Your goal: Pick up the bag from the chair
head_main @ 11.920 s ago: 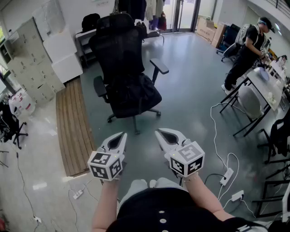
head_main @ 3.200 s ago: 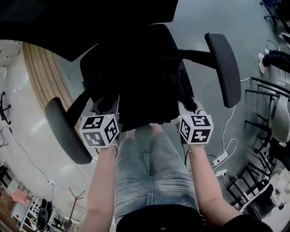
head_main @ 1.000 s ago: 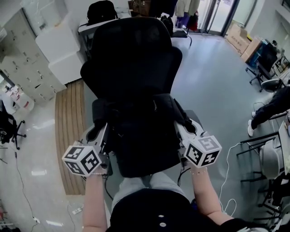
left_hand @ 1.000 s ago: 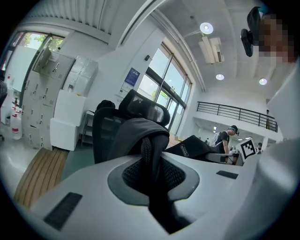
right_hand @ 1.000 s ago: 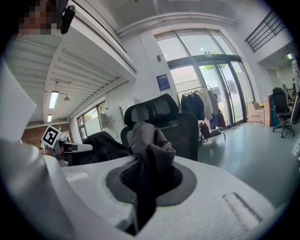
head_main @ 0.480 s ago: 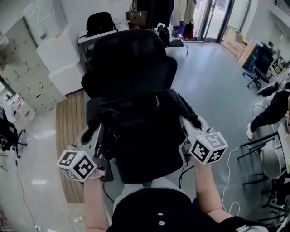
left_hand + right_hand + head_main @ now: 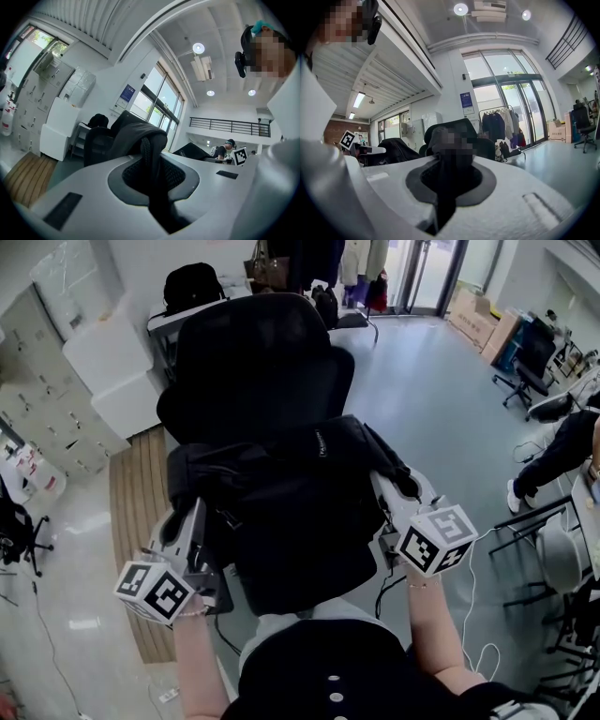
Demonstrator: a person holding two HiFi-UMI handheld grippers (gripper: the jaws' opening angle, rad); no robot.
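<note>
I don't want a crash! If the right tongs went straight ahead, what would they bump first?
The right tongs are shut on the black bag, so they'd push into it first; the office chair's backrest probably comes next.

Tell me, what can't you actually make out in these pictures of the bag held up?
- Chair seat: head view, covered by the black bag.
- Jaw tips of the left gripper and right gripper: head view, buried in the bag's sides.
- Bag fabric above the right jaws: right gripper view, under a mosaic patch.
- Blue wall poster: right gripper view, too small to read.
</note>
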